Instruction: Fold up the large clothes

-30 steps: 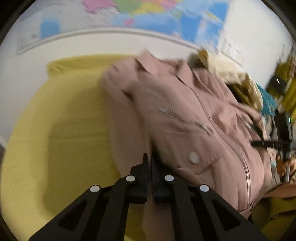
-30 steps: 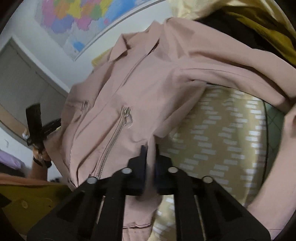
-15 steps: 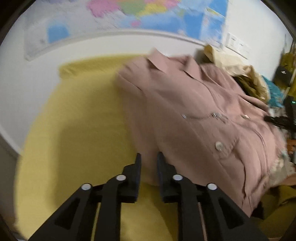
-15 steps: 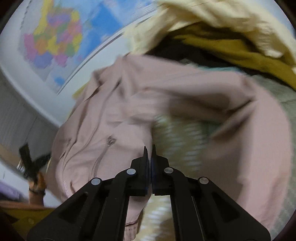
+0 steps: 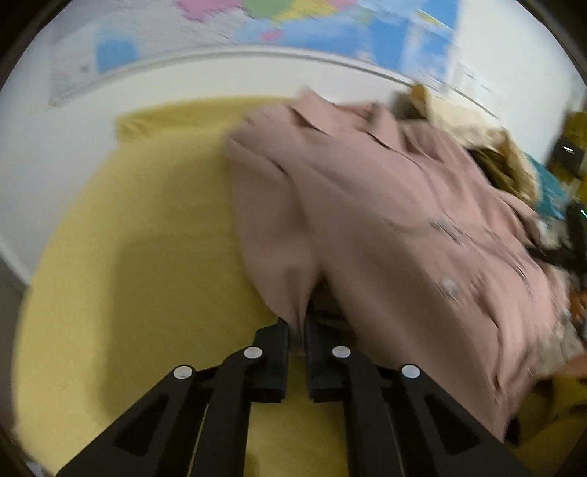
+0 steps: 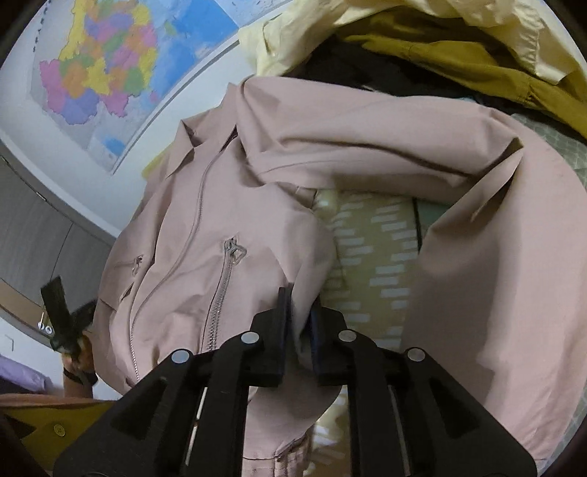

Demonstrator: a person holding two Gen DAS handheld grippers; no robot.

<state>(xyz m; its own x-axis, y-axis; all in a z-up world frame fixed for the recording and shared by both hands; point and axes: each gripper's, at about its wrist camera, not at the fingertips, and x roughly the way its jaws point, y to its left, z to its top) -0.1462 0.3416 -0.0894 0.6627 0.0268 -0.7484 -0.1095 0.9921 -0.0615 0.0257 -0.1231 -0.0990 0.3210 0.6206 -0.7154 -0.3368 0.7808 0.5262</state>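
Note:
A pink zip-up jacket (image 5: 385, 220) lies front up on a yellow bed cover (image 5: 128, 275), collar toward the wall. My left gripper (image 5: 298, 323) is shut on the jacket's left side edge near the hem. In the right wrist view the same jacket (image 6: 220, 227) shows its zips and collar, with its right sleeve (image 6: 495, 275) curving around a patterned yellow cloth (image 6: 374, 257). My right gripper (image 6: 301, 312) is shut on the jacket's right side edge. The left gripper (image 6: 60, 323) shows at the far left of that view.
A pile of other clothes, cream (image 6: 422, 22) and mustard (image 6: 495, 62), sits behind the jacket by the wall. A colourful map (image 6: 110, 62) hangs on the white wall. Bare yellow cover stretches left of the jacket.
The left gripper opened briefly half a second ago and has closed on the jacket's edge again. The right gripper kept its hold and the sleeve has spread to the right.

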